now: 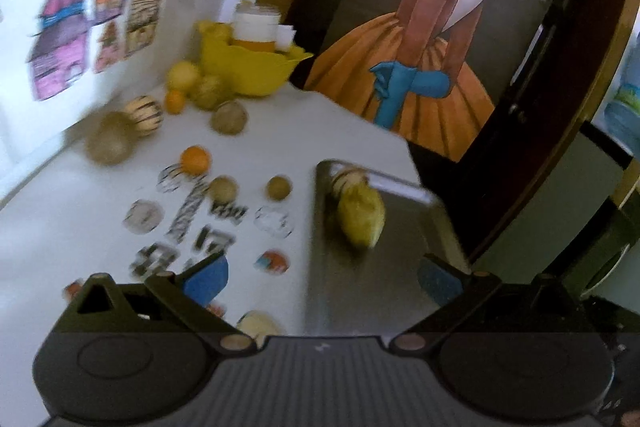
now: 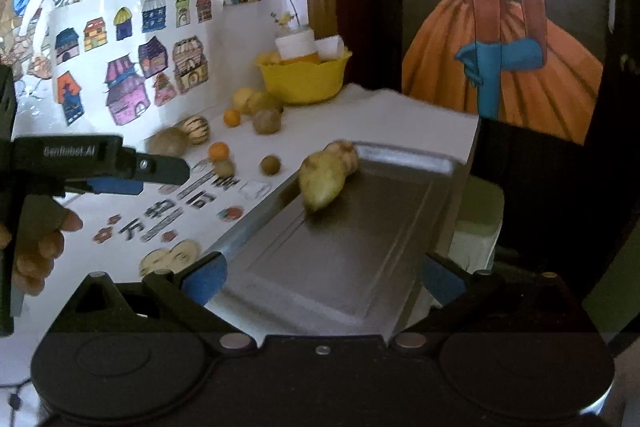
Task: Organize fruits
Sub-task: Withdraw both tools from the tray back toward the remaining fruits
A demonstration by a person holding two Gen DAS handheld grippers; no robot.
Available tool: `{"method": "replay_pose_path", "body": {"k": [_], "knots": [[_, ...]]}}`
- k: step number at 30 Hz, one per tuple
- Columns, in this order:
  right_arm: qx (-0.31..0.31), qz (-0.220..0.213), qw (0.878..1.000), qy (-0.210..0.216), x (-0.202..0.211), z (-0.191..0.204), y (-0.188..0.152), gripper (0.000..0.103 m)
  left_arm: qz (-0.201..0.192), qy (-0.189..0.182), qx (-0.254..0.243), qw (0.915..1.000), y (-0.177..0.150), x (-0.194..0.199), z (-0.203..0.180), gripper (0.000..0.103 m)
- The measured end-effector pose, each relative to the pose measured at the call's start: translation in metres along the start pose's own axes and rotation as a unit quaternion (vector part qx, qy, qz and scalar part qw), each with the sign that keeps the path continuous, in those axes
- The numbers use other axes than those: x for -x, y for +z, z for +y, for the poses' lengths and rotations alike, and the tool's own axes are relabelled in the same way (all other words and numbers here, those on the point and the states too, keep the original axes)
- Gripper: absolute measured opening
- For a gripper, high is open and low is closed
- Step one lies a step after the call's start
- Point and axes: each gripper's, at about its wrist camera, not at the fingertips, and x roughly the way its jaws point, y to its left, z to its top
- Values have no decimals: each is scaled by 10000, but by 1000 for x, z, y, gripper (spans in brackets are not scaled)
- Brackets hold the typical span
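Observation:
A grey metal tray point(image 2: 340, 255) lies at the table's right side, also in the left wrist view point(image 1: 384, 267). A yellow pear-like fruit point(image 2: 320, 183) lies at its far left corner, touching a striped fruit point(image 1: 346, 179). Several fruits lie loose on the white table: an orange point(image 1: 195, 159), small brown fruits point(image 1: 279, 187), larger brown ones point(image 1: 229, 117) and a striped one point(image 1: 144, 115). My left gripper point(image 1: 320, 279) is open and empty over the tray's near edge; it also shows in the right wrist view point(image 2: 160, 175). My right gripper point(image 2: 320, 281) is open and empty above the tray.
A yellow bowl point(image 2: 304, 75) with a jar in it stands at the back by the wall. Stickers point(image 1: 188, 227) cover the table's middle. A large painting point(image 2: 500, 27) leans behind the table's right edge. Drawings hang on the left wall.

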Motion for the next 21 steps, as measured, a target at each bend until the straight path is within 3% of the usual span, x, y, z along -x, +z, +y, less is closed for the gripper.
{"method": "replay_pose_path", "body": {"k": [8,15,21], "knots": [[-251,521,9979,286,12,39,-21,102,339,129,-118,9993,-33,36,35,103],[-61,805,9939,751,5,75,-16,102,471,610,14,9970,-34,54,70,103],[361,911,9889,1120,-12,99,4,102,563,1160,-155,9915,-25,57,85,103]]}}
